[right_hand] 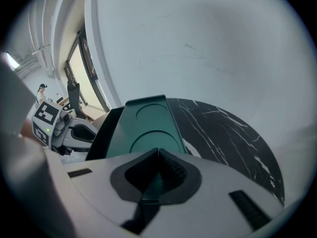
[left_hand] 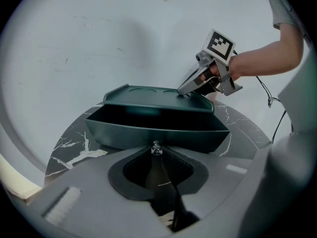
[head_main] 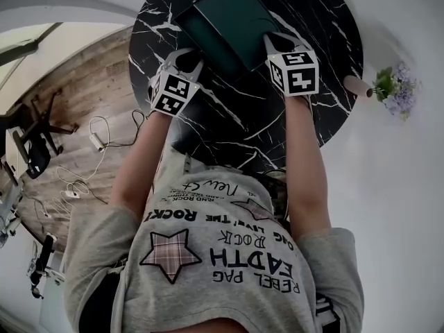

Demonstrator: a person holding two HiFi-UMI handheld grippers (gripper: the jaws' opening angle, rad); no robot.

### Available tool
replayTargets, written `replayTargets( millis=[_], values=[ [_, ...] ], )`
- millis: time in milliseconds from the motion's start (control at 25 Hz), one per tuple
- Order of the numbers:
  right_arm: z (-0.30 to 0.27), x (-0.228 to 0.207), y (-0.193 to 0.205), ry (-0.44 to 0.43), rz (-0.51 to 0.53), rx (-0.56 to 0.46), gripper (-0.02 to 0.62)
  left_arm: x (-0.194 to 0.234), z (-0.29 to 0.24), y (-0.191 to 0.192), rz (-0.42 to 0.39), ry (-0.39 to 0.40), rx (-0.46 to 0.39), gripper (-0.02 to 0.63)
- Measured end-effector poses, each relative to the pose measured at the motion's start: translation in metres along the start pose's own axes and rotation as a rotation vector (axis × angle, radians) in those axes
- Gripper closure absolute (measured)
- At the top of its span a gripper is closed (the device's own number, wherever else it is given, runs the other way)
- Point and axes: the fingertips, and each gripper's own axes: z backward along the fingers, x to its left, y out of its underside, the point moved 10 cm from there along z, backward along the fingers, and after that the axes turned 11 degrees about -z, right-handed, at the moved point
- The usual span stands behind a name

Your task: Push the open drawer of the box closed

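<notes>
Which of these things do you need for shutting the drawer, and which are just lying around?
For the job:
box
its open drawer
left gripper, at the drawer front
right gripper, on the box top

Just lying about:
flowers
cables on the floor
chair

Box (head_main: 239, 16) on table (head_main: 326, 47), drawer (head_main: 208, 44) seemingly leftward

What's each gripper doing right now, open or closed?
Left gripper: closed on the drawer knob.
Right gripper: closed, empty, tips on the box top.
</notes>
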Motion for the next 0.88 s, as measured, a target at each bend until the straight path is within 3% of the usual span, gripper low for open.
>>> replayTargets(
  millis=[880],
  values=[
    [0.0, 0.001, 0.0, 0.003, -0.007, 0.002, 0.583, 0.007, -0.036, -0.033, -0.044, 0.03, -0.03, 0.532]
  ],
)
